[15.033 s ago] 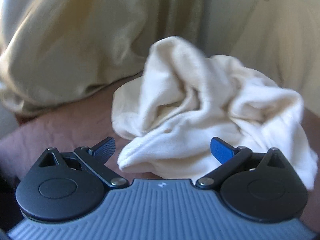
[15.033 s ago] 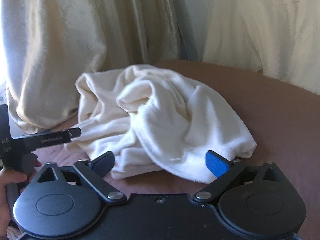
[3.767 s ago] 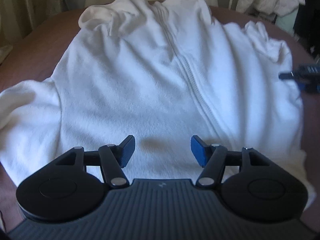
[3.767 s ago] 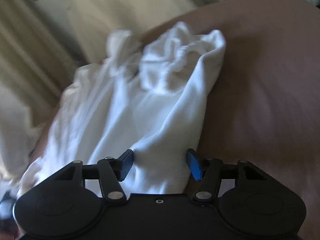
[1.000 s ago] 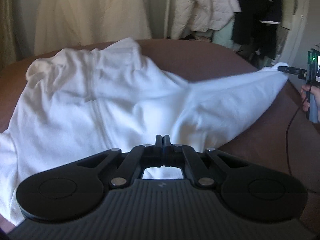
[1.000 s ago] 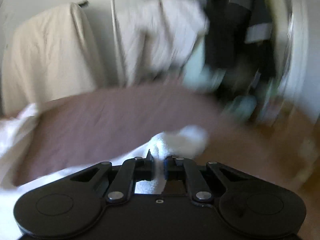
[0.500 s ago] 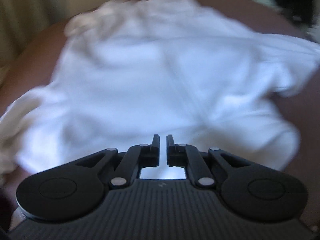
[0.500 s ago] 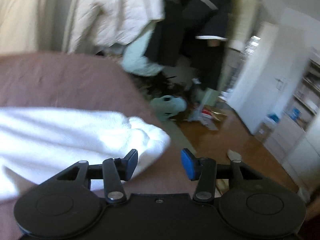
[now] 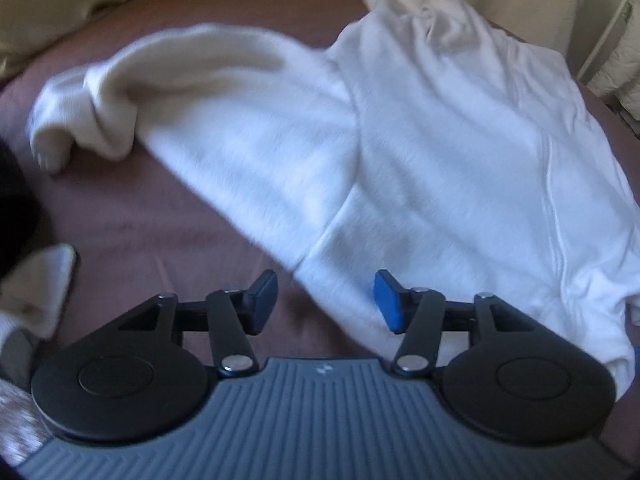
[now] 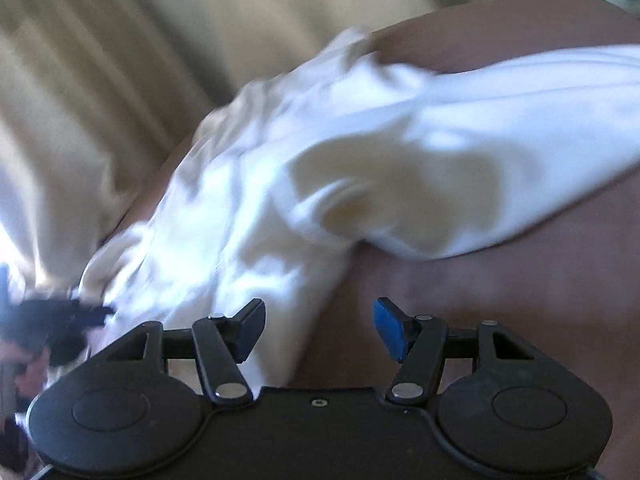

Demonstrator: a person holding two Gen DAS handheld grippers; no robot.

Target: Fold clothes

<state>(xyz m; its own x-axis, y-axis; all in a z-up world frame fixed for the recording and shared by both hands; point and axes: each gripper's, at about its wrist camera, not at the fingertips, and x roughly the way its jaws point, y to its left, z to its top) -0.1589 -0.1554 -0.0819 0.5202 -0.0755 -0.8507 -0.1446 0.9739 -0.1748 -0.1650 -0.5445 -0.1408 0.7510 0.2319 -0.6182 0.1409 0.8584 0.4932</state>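
- Spreading stage, I reckon: the white zip jacket (image 9: 460, 152) lies front-up on the brown bed (image 9: 140, 216), its body mostly flat and one sleeve (image 9: 168, 92) thrown out from the body toward the bed's left side, cuff crumpled at the end.
- My left tool (image 9: 325, 300) has just been opening; its jaws stand about half apart, nothing pinched. The jacket's hem corner lies just past the blue pads (image 9: 386, 300), loose.
- My right tool (image 10: 320, 330) has just been opening as well, a bit wider, and it's empty too. Its left finger sits over the jacket's edge, the right one over bare bed; the other sleeve (image 10: 500, 152) stretches out from the body on that side.
- That view is smeared, so I can't tell how flat the near cloth lies.
- Next, as I judge it: grab a sleeve near its cuff and fold it across the jacket's front. That needs a clean pinch on the sleeve alone, not the body layer under it.
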